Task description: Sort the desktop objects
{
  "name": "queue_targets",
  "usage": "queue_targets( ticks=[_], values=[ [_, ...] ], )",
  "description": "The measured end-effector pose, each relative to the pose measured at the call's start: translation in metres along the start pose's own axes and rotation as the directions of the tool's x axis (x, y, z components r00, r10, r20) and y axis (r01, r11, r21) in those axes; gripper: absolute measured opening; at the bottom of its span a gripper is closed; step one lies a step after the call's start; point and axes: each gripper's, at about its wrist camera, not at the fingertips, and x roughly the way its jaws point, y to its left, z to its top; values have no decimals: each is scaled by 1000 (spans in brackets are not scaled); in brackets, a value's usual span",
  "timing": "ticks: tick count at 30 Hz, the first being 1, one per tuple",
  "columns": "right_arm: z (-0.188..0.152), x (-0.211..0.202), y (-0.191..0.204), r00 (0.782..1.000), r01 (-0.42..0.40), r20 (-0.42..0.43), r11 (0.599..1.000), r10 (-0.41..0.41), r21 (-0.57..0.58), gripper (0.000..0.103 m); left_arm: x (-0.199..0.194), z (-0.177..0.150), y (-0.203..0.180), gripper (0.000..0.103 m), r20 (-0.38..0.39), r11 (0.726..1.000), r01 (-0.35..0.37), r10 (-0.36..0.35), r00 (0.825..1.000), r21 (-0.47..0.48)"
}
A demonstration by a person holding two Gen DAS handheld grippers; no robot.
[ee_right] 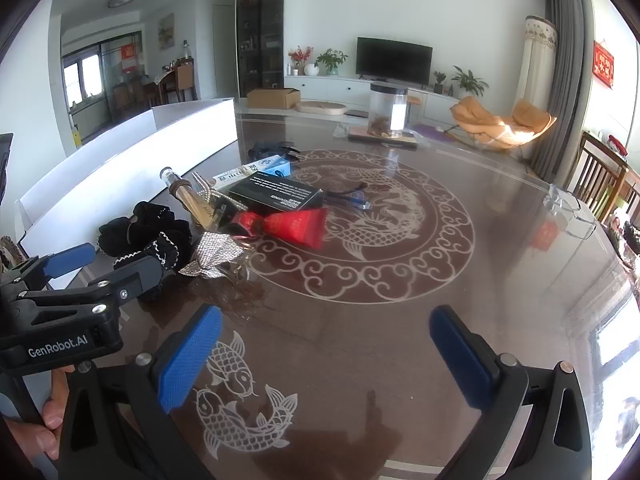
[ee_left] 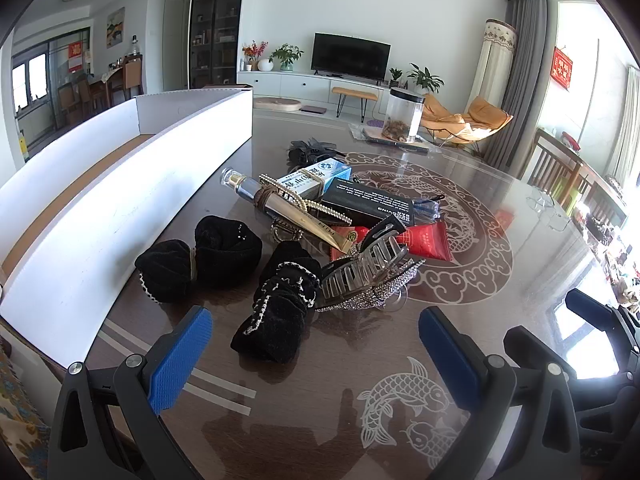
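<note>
Glossy brown surface [ee_left: 500,280] with fish motifs, pile heaped beside white tray [ee_left: 120,200]. Sorting judged barely begun. Left claw [ee_left: 316,354] spread wide, empty, nearing black scrunchies [ee_left: 276,312]; right claw [ee_right: 326,354] spread, empty, over bare top. Counted: three scrunchies, two boxes, one red tube [ee_right: 298,224]. Next: clamping nearest scrunchie.

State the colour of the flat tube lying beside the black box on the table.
Red tube, clearest in the right wrist view.
</note>
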Motion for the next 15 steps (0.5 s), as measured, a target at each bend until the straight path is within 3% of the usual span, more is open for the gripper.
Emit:
queue_targets(
  ticks=[15],
  values=[
    [-8,12,-10,999,-8,-50,1000,8,3,103,3,1,0,103,-24,1000,3,-3,1000,-4]
  ],
)
